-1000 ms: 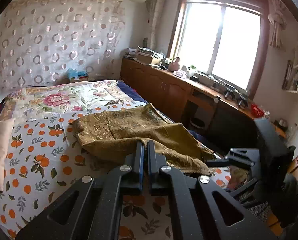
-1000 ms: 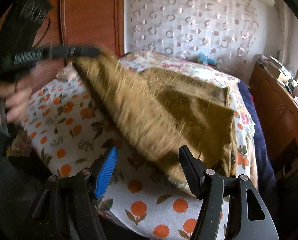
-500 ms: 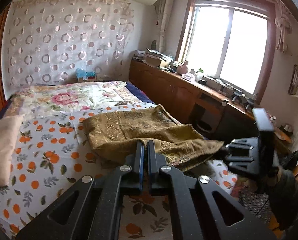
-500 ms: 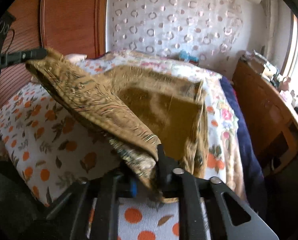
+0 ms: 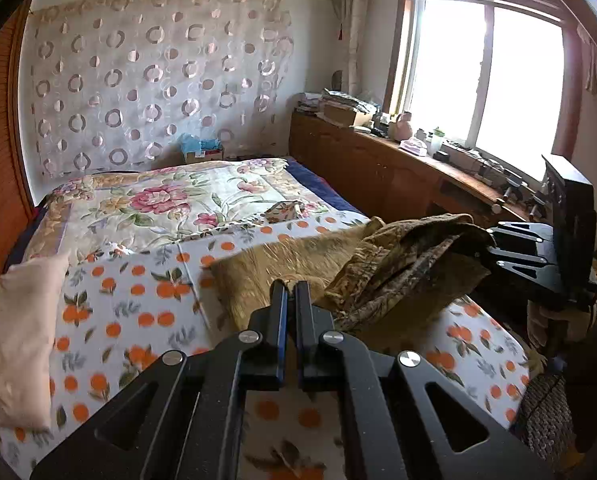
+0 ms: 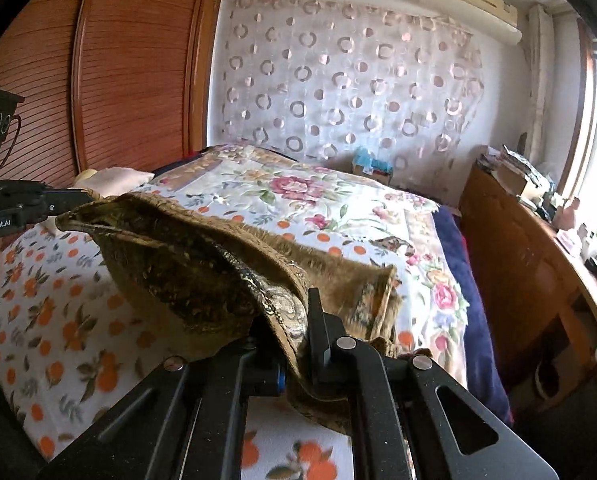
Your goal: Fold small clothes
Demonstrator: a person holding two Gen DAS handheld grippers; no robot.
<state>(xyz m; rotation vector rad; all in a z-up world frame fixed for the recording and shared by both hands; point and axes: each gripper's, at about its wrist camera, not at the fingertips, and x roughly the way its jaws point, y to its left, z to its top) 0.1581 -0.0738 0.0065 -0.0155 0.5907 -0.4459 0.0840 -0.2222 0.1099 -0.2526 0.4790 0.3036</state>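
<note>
With my right gripper (image 6: 294,320) clamped on a corner of the olive-gold cloth (image 6: 202,276), that end lifts off the orange-print bedspread (image 6: 58,320) just ahead of my fingers. My left gripper (image 5: 290,292) is pressed shut too, apparently on the cloth's other edge, though that contact is partly hidden. Between the two, the cloth sags, its far part lying on the bed.

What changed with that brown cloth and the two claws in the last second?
The right claw has just closed on the brown cloth's near corner and lifted it off the bed. The left claw kept its grip on the opposite edge. The pillow stayed put.
</note>
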